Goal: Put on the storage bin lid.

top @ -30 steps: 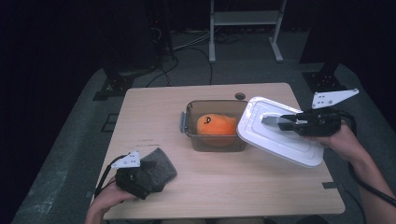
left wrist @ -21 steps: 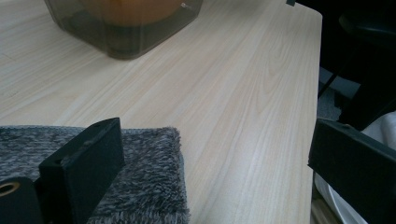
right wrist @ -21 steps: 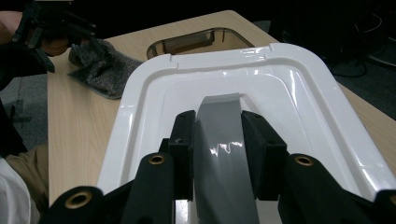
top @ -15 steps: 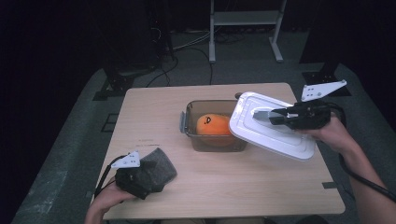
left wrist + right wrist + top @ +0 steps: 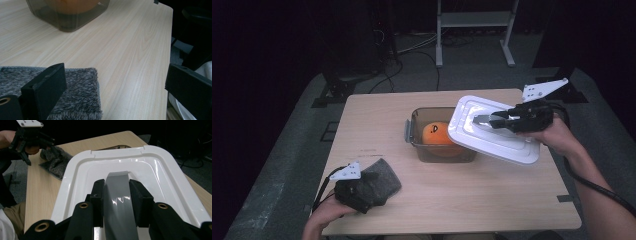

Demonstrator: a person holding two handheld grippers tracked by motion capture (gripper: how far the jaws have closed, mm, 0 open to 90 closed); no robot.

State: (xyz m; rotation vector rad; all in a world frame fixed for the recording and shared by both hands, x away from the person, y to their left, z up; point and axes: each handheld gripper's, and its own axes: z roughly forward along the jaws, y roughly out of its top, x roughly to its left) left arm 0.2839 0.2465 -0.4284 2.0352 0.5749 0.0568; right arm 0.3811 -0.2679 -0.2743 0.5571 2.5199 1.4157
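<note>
Right claw [image 5: 484, 120] clamped on the grey handle [image 5: 117, 195] at the middle of the white lid [image 5: 492, 131], both black jaws pressed against the handle's sides as seen in the right gripper view. Lid held off the table [image 5: 462, 200], tilted, its left edge overhanging the right part of the clear container [image 5: 417, 137], its right edge lower and nearer the person's hand [image 5: 557, 137]. Inside the container, an orange round thing [image 5: 437, 136], partly covered from above by the lid. Container standing near the middle of the table, well apart from the left claw [image 5: 362, 192]. Left claw at the near left corner of the table, resting on a grey fuzzy cloth [image 5: 82, 97]; in the left gripper view, jaws spread wide, one lying over the cloth, the other beyond the table's edge, nothing pinched between them. Same cloth and left claw visible far off at the upper left of the right gripper view, past the lid's rim.
</note>
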